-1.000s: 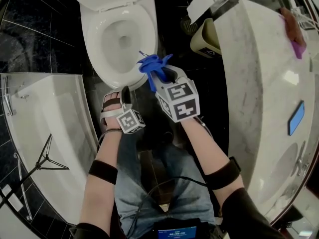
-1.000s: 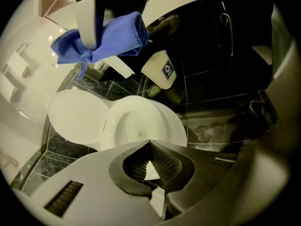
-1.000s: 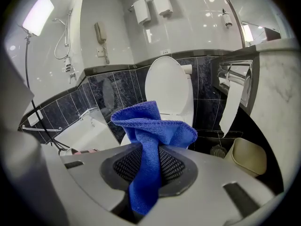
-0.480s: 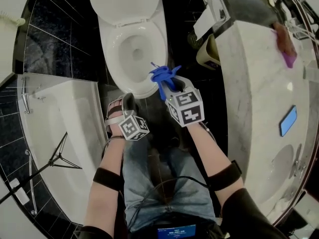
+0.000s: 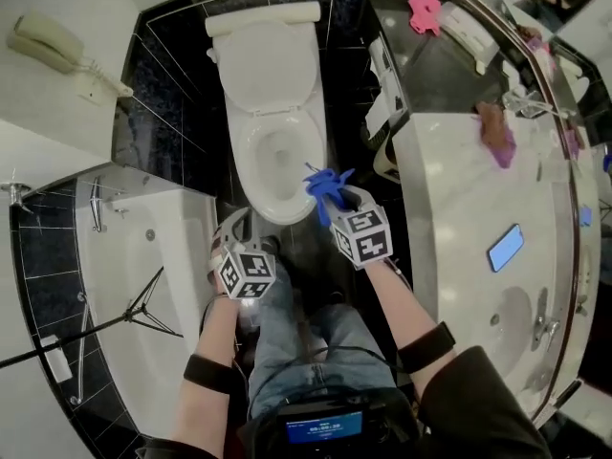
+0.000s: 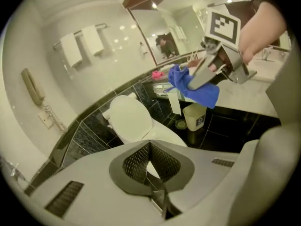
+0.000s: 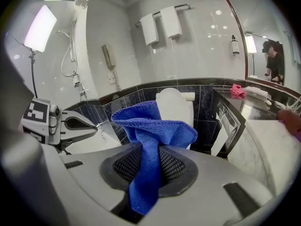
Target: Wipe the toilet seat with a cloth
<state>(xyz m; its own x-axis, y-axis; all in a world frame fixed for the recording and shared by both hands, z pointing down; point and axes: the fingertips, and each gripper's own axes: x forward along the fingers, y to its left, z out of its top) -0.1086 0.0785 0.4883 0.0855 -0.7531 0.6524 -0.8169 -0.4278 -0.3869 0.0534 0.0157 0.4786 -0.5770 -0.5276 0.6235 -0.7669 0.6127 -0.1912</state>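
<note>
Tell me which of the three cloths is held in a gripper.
The blue cloth, pinched in the right gripper. The pink cloth lies on the dark ledge and the magenta cloth on the marble counter, both untouched.

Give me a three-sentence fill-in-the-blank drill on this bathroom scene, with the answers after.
1. The right gripper is shut on a crumpled microfibre cloth coloured ____.
2. The left gripper, jaws together, holds ____.
3. In the head view, the beige corded wall telephone hangs to the ____ of the white ceramic toilet.
Missing words: blue; nothing; left.
</note>
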